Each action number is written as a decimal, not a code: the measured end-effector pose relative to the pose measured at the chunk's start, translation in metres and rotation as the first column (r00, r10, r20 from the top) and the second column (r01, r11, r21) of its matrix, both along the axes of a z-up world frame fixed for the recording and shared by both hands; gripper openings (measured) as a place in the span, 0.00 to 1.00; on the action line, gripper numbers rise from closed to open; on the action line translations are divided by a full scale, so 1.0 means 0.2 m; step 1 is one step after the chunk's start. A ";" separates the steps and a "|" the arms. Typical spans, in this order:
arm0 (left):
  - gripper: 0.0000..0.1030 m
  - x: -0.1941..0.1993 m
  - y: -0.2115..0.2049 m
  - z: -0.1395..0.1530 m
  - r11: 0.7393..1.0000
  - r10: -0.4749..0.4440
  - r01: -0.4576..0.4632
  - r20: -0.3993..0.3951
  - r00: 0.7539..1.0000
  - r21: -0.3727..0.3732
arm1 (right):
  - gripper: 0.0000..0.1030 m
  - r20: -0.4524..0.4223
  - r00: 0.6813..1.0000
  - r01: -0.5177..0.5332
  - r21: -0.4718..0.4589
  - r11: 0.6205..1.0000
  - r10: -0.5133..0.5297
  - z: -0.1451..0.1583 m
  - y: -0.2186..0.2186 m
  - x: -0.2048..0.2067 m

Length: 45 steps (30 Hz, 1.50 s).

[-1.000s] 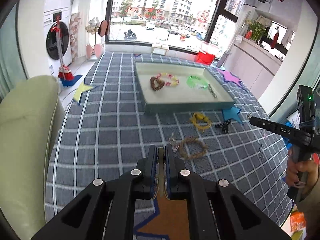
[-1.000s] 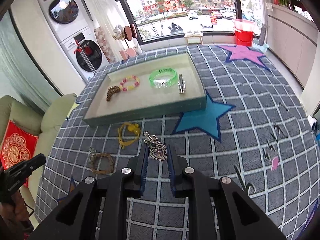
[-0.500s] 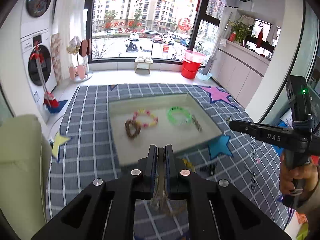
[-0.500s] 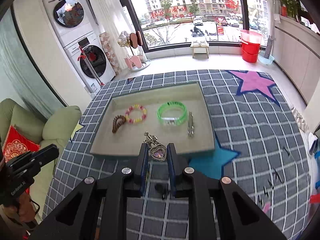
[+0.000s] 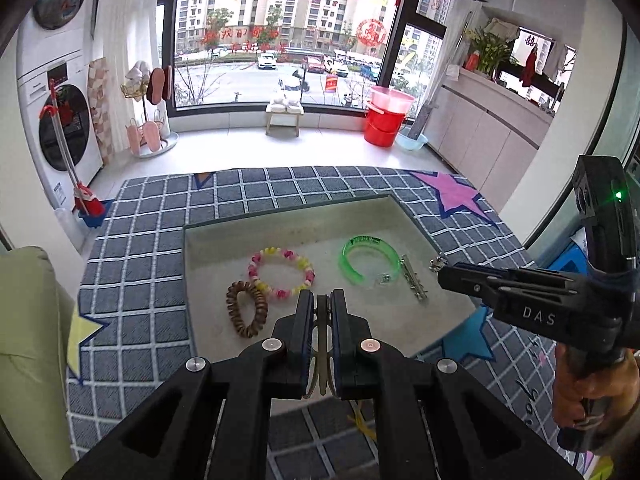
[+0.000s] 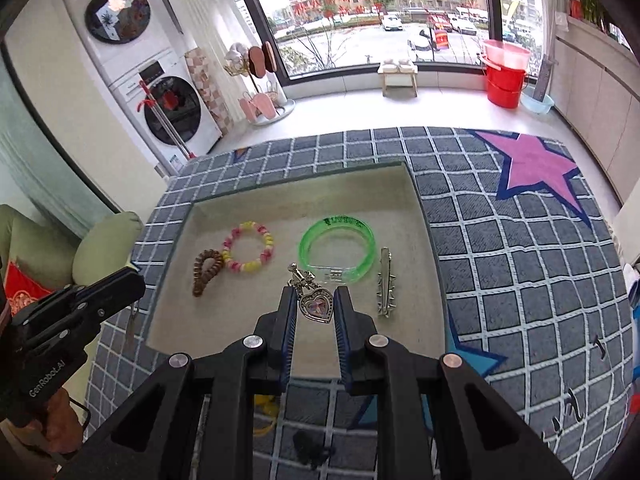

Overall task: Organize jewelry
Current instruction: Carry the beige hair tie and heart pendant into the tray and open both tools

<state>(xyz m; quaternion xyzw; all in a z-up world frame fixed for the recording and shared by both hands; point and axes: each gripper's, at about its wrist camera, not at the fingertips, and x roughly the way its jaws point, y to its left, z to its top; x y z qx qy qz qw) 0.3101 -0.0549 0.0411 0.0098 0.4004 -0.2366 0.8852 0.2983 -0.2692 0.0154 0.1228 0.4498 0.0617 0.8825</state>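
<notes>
Left wrist view: left gripper [image 5: 321,306] over tray [image 5: 416,220] near edge, fingers closed on thin brownish bracelet [image 5: 320,360], loop hanging edge-on, long axis downward. Risk: snagging rim on release.

Right wrist view: right gripper [image 6: 316,308] above tray, fingers pinching heart pendant [image 6: 317,306], tip toward camera, clasp toward green bangle [image 6: 338,250]. Risk: landing tangled there.

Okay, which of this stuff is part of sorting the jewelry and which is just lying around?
Job: tray, heart pendant in right gripper, woven bracelet in left gripper, green bangle, bead bracelet.

Lying about: red bucket, stool, washing machine.
</notes>
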 end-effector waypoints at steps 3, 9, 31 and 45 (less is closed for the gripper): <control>0.22 0.06 -0.04 -0.07 1.000 -0.002 0.002 -0.020 1.000 0.018 | 0.20 -0.033 0.999 0.003 -0.001 1.000 -0.003 -0.07 -0.01 0.05; 0.22 0.13 -0.09 -0.20 0.999 0.002 0.001 -0.075 0.997 0.042 | 0.20 -0.093 0.996 -0.003 0.005 1.000 0.003 -0.20 0.00 0.10; 0.22 0.18 -0.20 -0.44 0.975 0.030 -0.006 -0.105 0.994 0.223 | 0.59 -0.127 0.992 0.006 -0.035 0.999 -0.011 -0.34 0.05 0.16; 0.22 0.16 -0.23 -0.35 0.963 0.071 -0.069 0.002 0.997 0.260 | 0.68 -0.048 0.995 0.096 0.075 0.993 -0.092 -0.21 -0.06 0.05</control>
